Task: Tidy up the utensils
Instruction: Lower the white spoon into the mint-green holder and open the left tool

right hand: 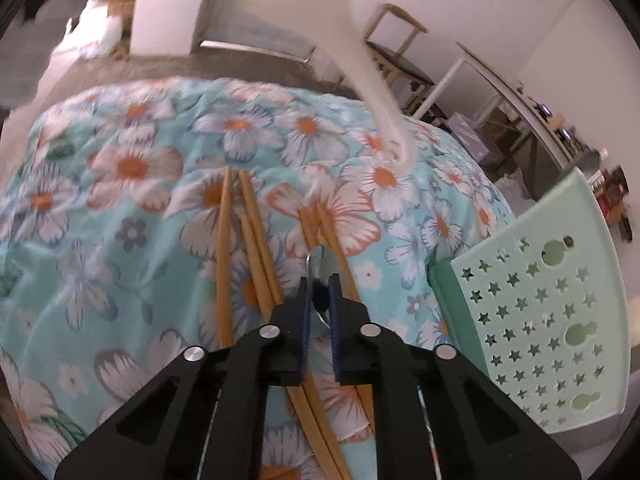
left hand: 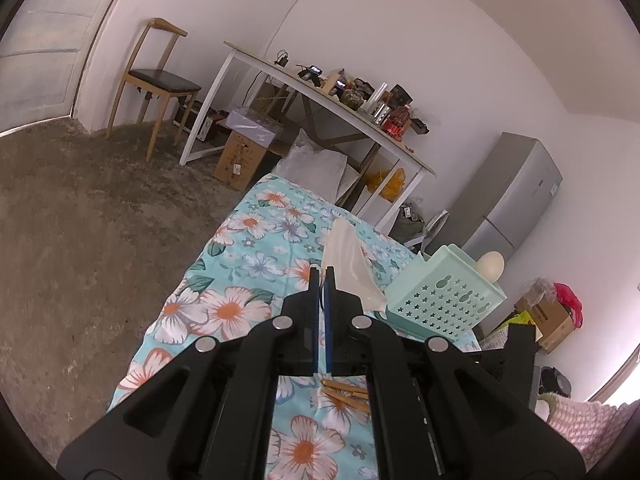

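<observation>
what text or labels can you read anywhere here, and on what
None can be read.
Cardboard box under the desk: a small white sticker, print too small.
Grey fridge: small marks on its side near the top, too blurred.
Items on the desk: packaging too small to read.
Green basket: only star-shaped cut-outs, no lettering.

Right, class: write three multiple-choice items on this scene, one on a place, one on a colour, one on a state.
1. Where do the chopsticks lie? A on a chair; B on the cloth; C on the floor.
2. What colour is the basket? A red; B green; C black.
3. The right gripper is: A wide open; B shut on a spoon; C shut on a chopstick.

1 B, they rest on the floral cloth. 2 B, its starred wall is mint. 3 B, the fingers pinch the metal spoon.
</observation>
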Motion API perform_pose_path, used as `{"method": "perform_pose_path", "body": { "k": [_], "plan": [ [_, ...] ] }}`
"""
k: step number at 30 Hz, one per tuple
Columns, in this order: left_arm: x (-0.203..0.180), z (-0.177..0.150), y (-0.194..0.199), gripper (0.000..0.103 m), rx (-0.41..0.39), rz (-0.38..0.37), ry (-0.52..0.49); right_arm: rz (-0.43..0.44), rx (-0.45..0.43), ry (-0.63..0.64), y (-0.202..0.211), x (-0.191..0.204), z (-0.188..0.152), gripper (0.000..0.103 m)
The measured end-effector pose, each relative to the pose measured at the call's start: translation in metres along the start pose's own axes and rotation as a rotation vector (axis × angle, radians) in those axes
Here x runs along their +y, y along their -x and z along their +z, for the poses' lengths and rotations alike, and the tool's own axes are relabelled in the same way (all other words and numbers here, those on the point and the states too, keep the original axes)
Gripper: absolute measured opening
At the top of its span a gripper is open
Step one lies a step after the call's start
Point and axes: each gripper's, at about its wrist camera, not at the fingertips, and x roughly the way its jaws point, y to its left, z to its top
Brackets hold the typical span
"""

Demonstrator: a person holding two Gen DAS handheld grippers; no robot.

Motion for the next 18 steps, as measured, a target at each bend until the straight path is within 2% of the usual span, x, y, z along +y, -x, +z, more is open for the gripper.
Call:
{"method": "perform_pose_path", "body": {
  "k": [4, 11, 18],
  "plan": [
    [0.001, -0.002, -0.004, 0.001, 0.0, -0.005, 0.008, -0.008, -0.041, -0.08, 0.005, -0.017, 0.006, 0.006],
    [-0.003, -0.001, -0.003, 0.001, -0.004, -0.011, 0.004, -0.026, -0.139, -0.258, 0.04, -0.048, 0.009, 0.003],
    [-0.02, 0.005, 0.009, 0.001, -0.039, -0.034, -0.013, -0.058, -0.236, -0.421, 0.074, -0.079, -0.004, 0.003]
  ]
}}
